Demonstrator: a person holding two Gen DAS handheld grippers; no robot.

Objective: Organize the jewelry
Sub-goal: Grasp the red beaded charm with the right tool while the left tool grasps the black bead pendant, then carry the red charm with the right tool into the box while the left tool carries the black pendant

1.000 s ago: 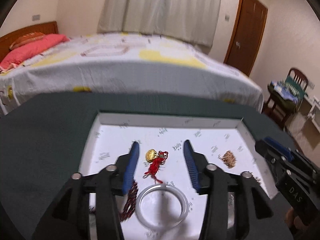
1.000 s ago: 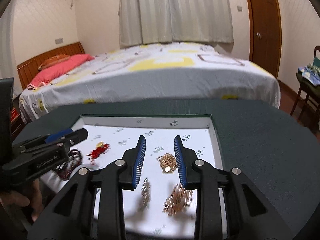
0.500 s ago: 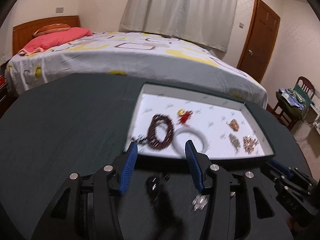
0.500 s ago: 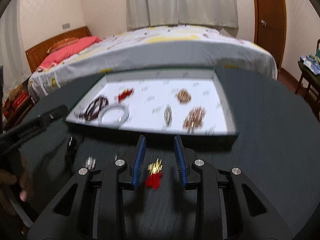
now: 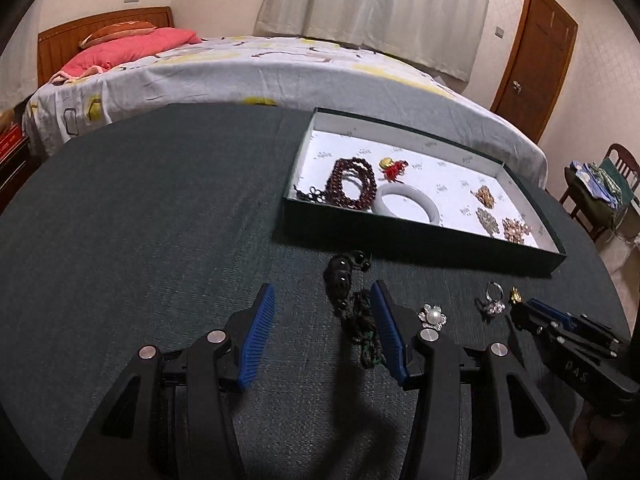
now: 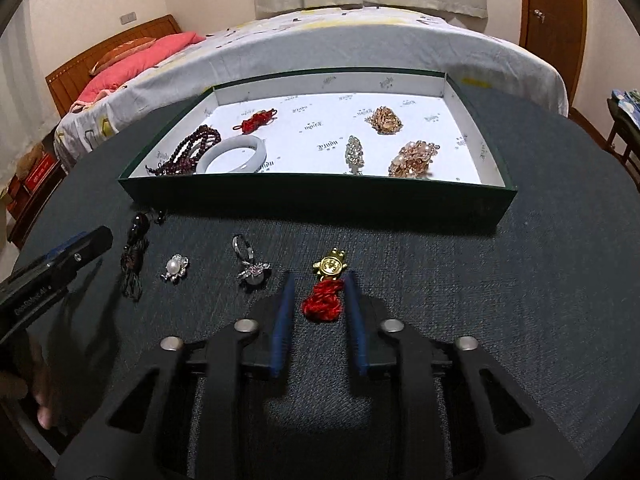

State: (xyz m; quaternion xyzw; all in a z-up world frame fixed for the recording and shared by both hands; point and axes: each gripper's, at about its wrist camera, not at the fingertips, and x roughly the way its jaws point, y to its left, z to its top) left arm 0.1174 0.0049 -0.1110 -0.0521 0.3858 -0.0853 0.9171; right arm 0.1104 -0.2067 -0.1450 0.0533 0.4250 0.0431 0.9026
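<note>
Left gripper [image 5: 322, 300]: jaws spread, empty, beside the black bead-and-cord pendant [image 6: 134, 258] on the dark grey tabletop [image 6: 500, 300]. Further right on the cloth: pearl flower brooch [image 6: 175, 268], silver ring [image 6: 250, 264], gold charm with red knotted cord [image 6: 326, 290]. Right gripper [image 6: 318, 280]: jaws just closing around that cord, pads not visibly pressing; behind, dark green white-lined tray [image 6: 320, 196] holding sorted jewelry.

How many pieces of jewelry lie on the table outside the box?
4, in a row before the box: dark bead charm leftmost, pearl brooch, ring, gold charm with red tassel between the right gripper's jaws.
</note>
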